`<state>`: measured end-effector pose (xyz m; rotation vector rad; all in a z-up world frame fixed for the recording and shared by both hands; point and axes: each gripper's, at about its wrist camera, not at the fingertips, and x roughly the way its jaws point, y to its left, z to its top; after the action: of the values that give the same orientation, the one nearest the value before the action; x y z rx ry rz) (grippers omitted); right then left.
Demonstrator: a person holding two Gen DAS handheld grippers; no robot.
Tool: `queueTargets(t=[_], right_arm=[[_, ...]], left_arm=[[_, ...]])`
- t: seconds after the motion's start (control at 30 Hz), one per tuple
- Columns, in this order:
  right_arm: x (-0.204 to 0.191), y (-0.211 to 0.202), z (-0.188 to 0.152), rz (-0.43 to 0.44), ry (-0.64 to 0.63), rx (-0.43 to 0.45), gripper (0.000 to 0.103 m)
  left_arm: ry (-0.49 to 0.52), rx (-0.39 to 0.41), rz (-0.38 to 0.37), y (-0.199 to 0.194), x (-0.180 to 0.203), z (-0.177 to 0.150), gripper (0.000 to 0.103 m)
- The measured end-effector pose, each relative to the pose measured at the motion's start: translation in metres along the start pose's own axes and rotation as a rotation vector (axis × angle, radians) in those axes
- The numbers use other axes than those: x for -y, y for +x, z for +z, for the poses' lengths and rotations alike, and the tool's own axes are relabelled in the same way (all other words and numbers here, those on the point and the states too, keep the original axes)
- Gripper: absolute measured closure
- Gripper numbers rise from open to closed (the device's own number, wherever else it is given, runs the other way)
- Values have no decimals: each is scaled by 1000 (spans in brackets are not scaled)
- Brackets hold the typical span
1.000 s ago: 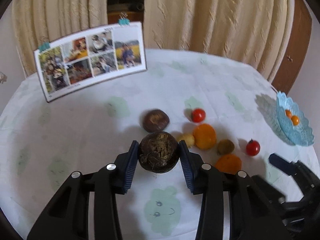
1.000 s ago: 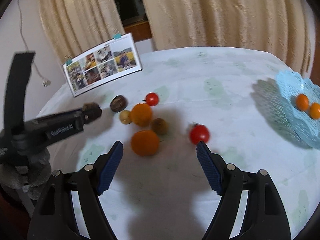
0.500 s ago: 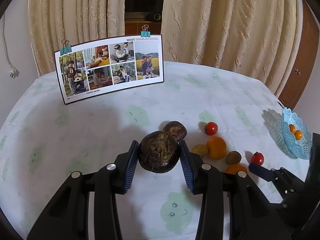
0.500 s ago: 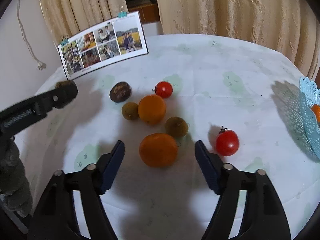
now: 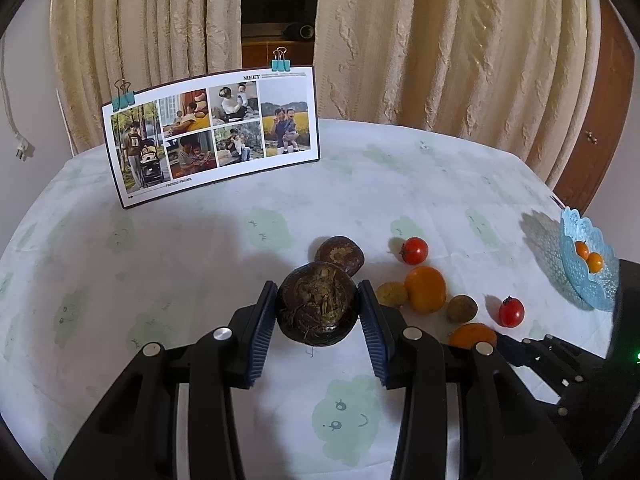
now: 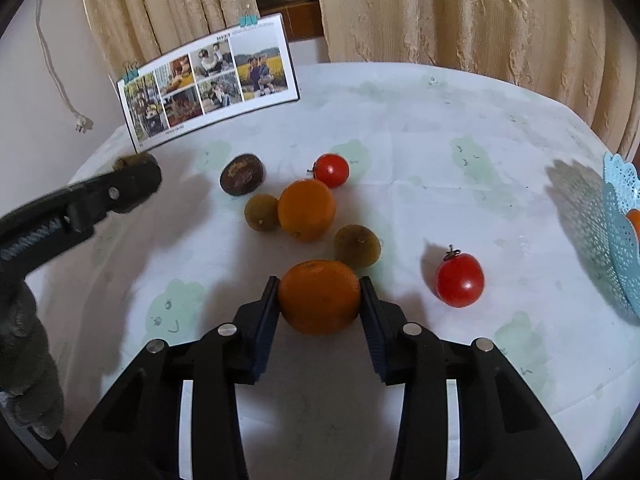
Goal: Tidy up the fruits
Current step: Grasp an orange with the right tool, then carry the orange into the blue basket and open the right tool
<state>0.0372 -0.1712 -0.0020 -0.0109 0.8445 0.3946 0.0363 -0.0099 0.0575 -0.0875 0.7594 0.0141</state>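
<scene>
A: Left wrist view first. What does the left claw (image 5: pixel 319 308) have?

B: Its blue pads are clamped on a dark, rough fruit (image 5: pixel 318 305), lifted above the tablecloth (image 5: pixel 180 264). A second dark fruit (image 5: pixel 339 254) lies just behind. This view alone shows two small orange fruits (image 5: pixel 589 256) inside the blue basket (image 5: pixel 582 280) at far right.

A: Any writing?

B: The photo board (image 5: pixel 212 136) reads "MEET" at top; the small line along the bottom is too small to read.

A: And the right wrist view?

B: The right claw (image 6: pixel 319 298) is closed on an orange (image 6: pixel 319 296), pads touching both sides, down by the cloth. Only here is that grip plain. A bigger orange (image 6: pixel 307 208), two brownish fruits (image 6: pixel 357 246) and two tomatoes (image 6: pixel 459 279) lie beyond.
</scene>
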Motion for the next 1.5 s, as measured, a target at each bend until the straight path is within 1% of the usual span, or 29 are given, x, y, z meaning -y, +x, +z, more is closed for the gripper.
queueTargets(t=[0.2, 0.4, 0.73, 1.2, 1.37, 1.5], right_arm=[[8, -24, 4, 0, 30, 63, 62], [28, -49, 5, -22, 82, 126, 62], [90, -91, 5, -121, 216, 233, 62], [173, -127, -12, -277, 380, 305, 62], [202, -132, -19, -334, 426, 305, 62], [220, -132, -25, -358, 457, 298, 62]], left_arm=[[9, 3, 4, 0, 2, -1, 61], [26, 20, 22, -2, 6, -2, 61], [50, 25, 31, -3, 14, -5, 61], [79, 28, 40, -3, 22, -7, 61], [91, 24, 39, -3, 28, -9, 61], [97, 27, 38, -4, 32, -8, 61]])
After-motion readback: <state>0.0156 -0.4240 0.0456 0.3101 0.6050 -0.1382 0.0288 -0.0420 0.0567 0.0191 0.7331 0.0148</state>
